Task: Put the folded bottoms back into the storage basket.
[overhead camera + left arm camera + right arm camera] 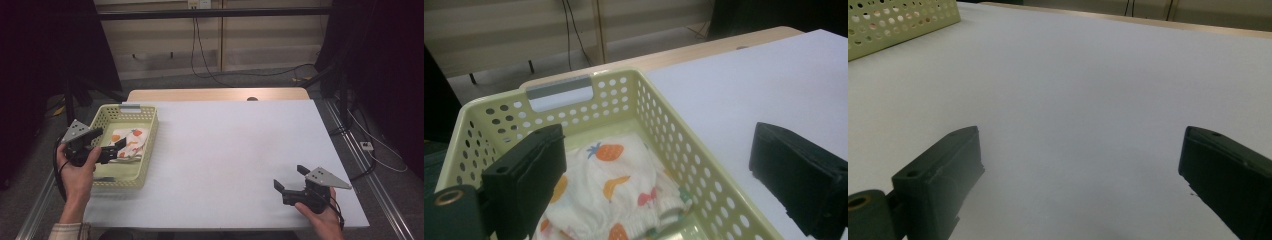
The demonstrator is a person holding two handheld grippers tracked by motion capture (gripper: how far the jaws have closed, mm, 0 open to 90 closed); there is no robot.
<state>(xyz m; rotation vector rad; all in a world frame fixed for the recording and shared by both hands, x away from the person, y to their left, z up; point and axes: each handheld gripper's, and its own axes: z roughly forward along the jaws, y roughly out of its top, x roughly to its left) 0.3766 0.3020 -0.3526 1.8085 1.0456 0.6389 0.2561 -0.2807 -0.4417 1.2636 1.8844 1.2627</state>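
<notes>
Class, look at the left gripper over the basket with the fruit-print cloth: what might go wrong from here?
1. The left gripper is open astride the basket wall; closing could pinch the wall rather than the cloth.
2. The cloth is soft and folded, so the fingers may lift only one layer.

cloth (609,195) cut off below, basket (684,150) too

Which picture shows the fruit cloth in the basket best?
The left gripper view: the cloth lies close below the open left gripper, its fruit prints clear, inside the basket. In the high view the cloth is small and partly behind the gripper. The right gripper view catches just a basket corner.
</notes>
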